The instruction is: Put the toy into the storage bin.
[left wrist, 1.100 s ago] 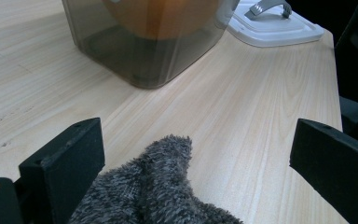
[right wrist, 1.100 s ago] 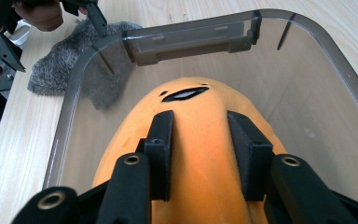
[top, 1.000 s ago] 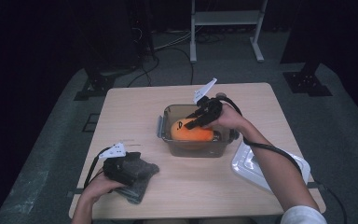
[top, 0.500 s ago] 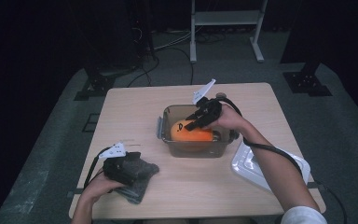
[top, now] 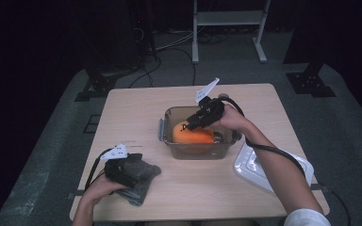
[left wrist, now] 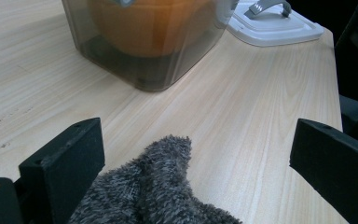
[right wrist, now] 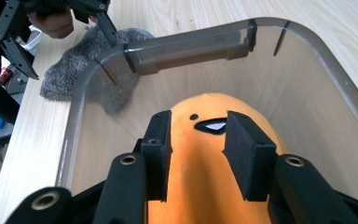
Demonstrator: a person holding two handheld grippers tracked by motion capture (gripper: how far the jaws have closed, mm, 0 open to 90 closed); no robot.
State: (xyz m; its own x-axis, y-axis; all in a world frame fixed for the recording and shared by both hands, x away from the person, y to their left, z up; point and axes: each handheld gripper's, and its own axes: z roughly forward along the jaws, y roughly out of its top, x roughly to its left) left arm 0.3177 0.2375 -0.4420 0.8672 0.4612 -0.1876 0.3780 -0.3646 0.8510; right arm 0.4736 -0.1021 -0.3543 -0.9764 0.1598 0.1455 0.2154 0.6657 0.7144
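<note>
An orange plush toy [top: 194, 136] with a small face lies in a clear smoky container [top: 168, 116] at the table's middle. My right gripper [top: 189, 126] reaches down into it. In the right gripper view its jaws have just been closing and its pads [right wrist: 160, 151] pinch the top of the toy [right wrist: 200, 105] inside the container [right wrist: 191, 44]. Near the front left, my left gripper [top: 134, 170] rests over a grey fuzzy cloth [top: 143, 186]. In the left gripper view it [left wrist: 198, 140] stands wide open, the cloth [left wrist: 158, 191] lying loose between the jaws.
A white lid [top: 269, 170] with a grey clip lies right of the container, partly over the table's right edge. The wooden table [top: 136, 108] is bare at the back left. Dark floor, cables and a metal frame lie beyond.
</note>
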